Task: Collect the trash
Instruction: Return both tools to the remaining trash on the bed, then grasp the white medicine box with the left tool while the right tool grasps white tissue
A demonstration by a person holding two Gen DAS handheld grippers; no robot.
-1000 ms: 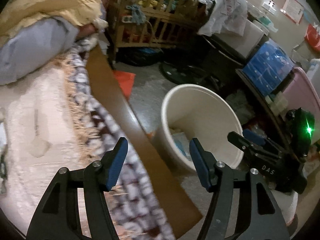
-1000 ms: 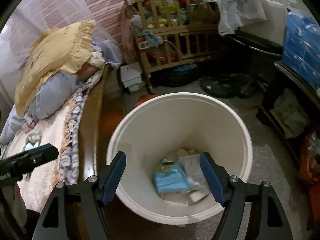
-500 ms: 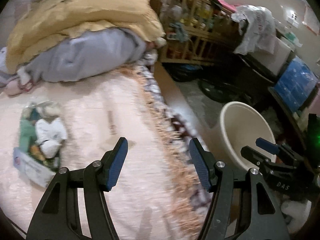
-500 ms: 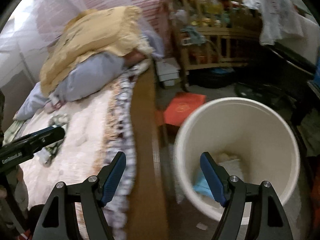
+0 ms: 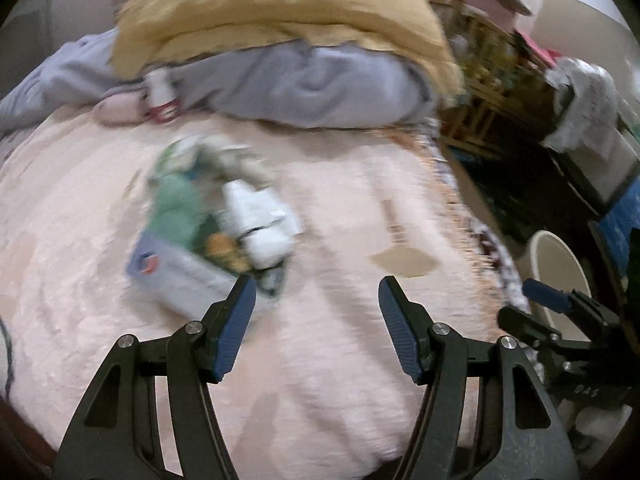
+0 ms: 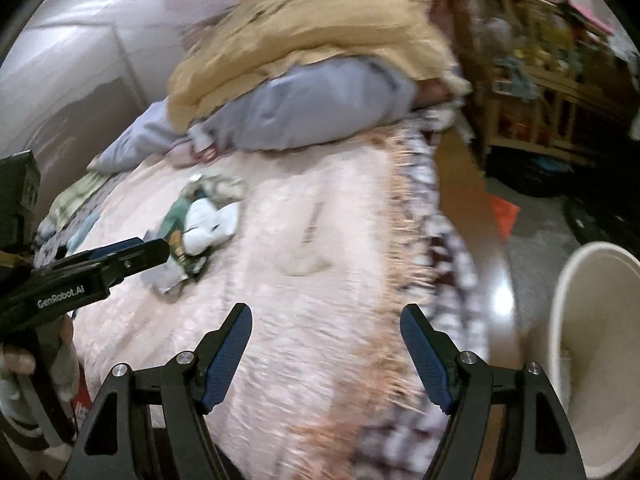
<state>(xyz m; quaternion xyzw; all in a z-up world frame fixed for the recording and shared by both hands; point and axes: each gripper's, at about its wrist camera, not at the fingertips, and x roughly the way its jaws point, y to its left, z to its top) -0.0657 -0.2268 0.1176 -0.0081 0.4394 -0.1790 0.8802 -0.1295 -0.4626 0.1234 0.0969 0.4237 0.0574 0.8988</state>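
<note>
- left gripper point(image 5: 316, 312) jaws apart, empty, above bed point(image 5: 340, 380)
- right gripper point(image 6: 326, 338) jaws apart, empty
- trash pile point(image 5: 224, 224) on bed, near left gripper
- white bin point(image 6: 592, 344) on floor beside bed

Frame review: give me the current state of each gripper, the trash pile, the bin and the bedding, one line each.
left gripper: jaws open, empty, over the bed near the trash.
right gripper: jaws open, empty, over the bed's edge.
trash pile: loose heap of wrappers and crumpled paper lying on the bed cover, untouched.
white bin: upright on the floor beside the bed, contents mostly out of view.
yellow pillow: resting on top of the grey bedding.
</note>
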